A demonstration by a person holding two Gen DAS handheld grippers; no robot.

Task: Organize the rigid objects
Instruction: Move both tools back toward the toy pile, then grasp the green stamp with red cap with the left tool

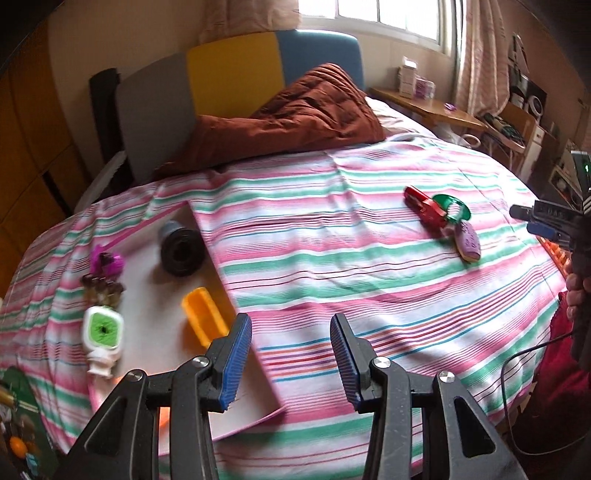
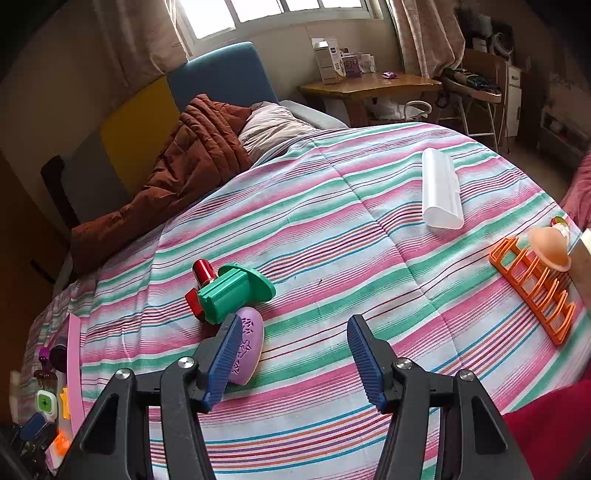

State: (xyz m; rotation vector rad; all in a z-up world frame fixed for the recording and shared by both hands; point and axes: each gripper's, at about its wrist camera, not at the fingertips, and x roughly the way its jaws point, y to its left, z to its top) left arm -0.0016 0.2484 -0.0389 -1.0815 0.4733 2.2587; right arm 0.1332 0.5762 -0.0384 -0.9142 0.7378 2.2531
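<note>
Purple soap (image 2: 246, 347) beside right tongs (image 2: 295, 362), untouched

Daylight is entering through the curtained window (image 2: 273, 11); a striped bed (image 2: 369, 221) is standing against a grey-yellow-blue headboard (image 1: 236, 74), wooden side table (image 2: 369, 86) beyond.

You have open striped bedspread (image 2: 332, 229) straight ahead of the right gripper (image 2: 291, 354); the purple piece (image 2: 249, 347) crowds its left finger, the orange rack (image 2: 532, 291) blocks far right. The left gripper (image 1: 291, 360) hangs over the board's (image 1: 236, 295) right edge, bare bedspread beyond.
</note>
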